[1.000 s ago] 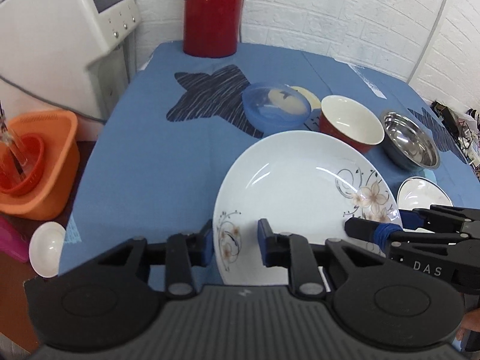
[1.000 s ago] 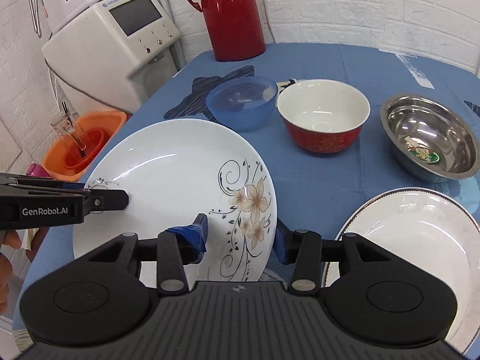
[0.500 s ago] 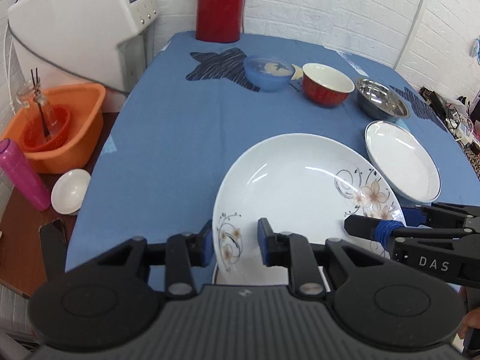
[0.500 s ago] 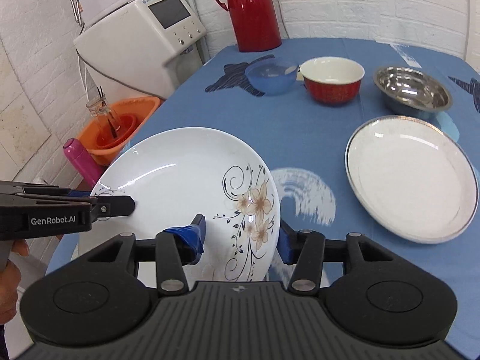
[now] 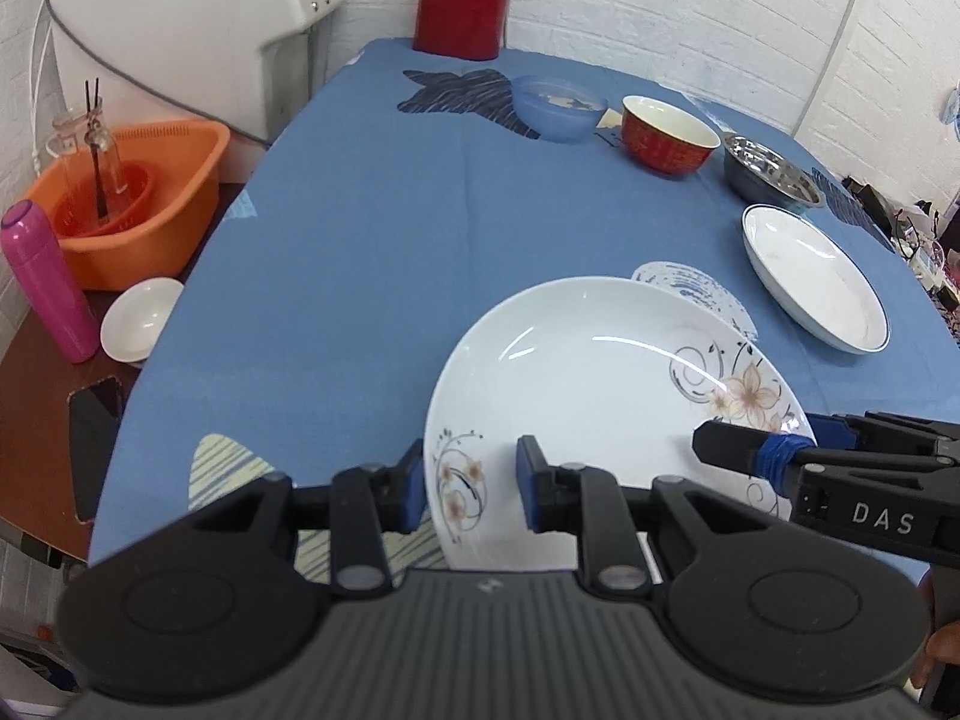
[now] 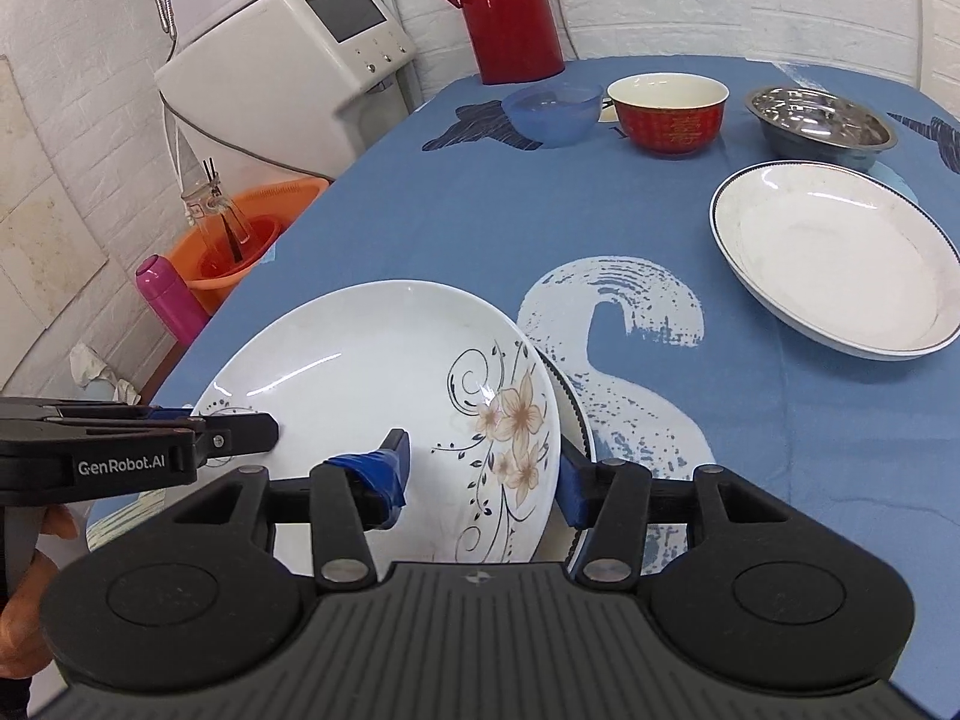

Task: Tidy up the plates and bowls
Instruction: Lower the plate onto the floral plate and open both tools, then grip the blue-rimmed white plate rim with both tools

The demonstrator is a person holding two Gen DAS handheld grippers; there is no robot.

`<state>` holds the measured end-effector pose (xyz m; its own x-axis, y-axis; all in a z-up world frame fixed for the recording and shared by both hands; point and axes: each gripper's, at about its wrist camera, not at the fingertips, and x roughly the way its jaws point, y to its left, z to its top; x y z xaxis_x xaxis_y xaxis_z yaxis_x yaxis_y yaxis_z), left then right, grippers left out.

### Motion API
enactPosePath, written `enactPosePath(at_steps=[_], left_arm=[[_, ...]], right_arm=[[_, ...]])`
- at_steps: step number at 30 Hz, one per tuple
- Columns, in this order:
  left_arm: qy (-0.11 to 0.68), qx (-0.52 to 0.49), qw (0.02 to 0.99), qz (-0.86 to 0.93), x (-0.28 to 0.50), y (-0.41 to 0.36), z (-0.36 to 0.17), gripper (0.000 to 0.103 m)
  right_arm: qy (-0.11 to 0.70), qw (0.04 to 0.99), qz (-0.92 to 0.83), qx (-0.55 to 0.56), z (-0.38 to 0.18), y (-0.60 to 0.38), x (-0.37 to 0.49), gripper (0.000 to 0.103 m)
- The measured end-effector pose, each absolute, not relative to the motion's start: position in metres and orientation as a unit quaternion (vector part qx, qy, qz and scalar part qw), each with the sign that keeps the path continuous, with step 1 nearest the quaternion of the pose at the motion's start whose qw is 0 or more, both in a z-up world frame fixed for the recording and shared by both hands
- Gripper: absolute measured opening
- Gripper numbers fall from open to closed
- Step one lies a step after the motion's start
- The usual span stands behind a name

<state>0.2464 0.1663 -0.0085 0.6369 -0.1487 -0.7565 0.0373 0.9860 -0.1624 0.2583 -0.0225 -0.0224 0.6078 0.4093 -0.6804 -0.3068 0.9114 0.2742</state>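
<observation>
A white plate with a flower pattern (image 5: 600, 384) (image 6: 372, 396) is held from both sides near the table's front edge. My left gripper (image 5: 470, 485) is shut on its left rim, and it shows in the right wrist view as a black finger (image 6: 240, 438). My right gripper (image 6: 480, 480) is shut on the flowered right rim. A dark-edged rim of another plate (image 6: 577, 420) peeks out from under the held one. A blue-rimmed white plate (image 5: 816, 276) (image 6: 840, 258) lies to the right. Blue bowl (image 6: 552, 108), red bowl (image 6: 669, 114) and steel bowl (image 6: 819, 126) line the back.
A red thermos (image 6: 510, 6) stands at the back of the blue tablecloth (image 5: 390, 228). Off the left edge are a white appliance (image 6: 288, 72), an orange basin (image 5: 138, 204), a pink bottle (image 5: 48, 282), a small white bowl (image 5: 141, 318) and a phone (image 5: 93, 444).
Both grippers have carried the flowered plate back from the row of bowls toward the table's front edge. It now sits low over another plate's rim.
</observation>
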Motion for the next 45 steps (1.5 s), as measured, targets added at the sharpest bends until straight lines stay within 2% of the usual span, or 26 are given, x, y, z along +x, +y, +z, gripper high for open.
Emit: enactPosePath(at_steps=[1, 5, 8, 14, 18, 23, 32, 40, 45], left_arm=[[0.421, -0.067, 0.903, -0.056, 0.246, 0.167, -0.009, 0.026], [0.413, -0.087, 0.903, -0.076, 0.245, 0.17, -0.008, 0.047], [0.399, -0.079, 0.911, -0.068, 0.241, 0.173, 0.0, 0.053], [0.382, -0.087, 0.918, -0.058, 0.238, 0.184, 0.012, 0.053], [0.379, -0.082, 0.92, -0.057, 0.236, 0.181, 0.014, 0.053], [0.373, -0.08, 0.922, -0.064, 0.235, 0.175, 0.017, 0.055], [0.376, -0.076, 0.919, -0.092, 0.237, 0.161, 0.027, 0.056], [0.418, -0.091, 0.882, -0.198, 0.317, 0.086, 0.046, 0.062], [0.486, -0.068, 0.843, -0.219, 0.393, 0.02, 0.032, 0.062]], right_arm=[[0.393, 0.895, 0.202, 0.07, -0.023, -0.024, 0.258, 0.036], [0.393, 0.891, 0.203, 0.101, -0.025, -0.03, 0.259, 0.036], [0.39, 0.891, 0.2, 0.115, -0.023, -0.034, 0.257, 0.034], [0.385, 0.894, 0.198, 0.114, -0.02, -0.034, 0.254, 0.037], [0.399, 0.89, 0.211, 0.068, -0.018, -0.03, 0.255, 0.035], [0.375, 0.908, 0.181, 0.041, -0.01, -0.035, 0.249, 0.038], [0.379, 0.897, 0.187, 0.13, -0.005, -0.096, 0.238, 0.037], [0.388, 0.908, 0.049, 0.149, 0.021, -0.201, 0.277, 0.038], [0.45, 0.882, 0.018, 0.137, 0.012, -0.229, 0.35, 0.038]])
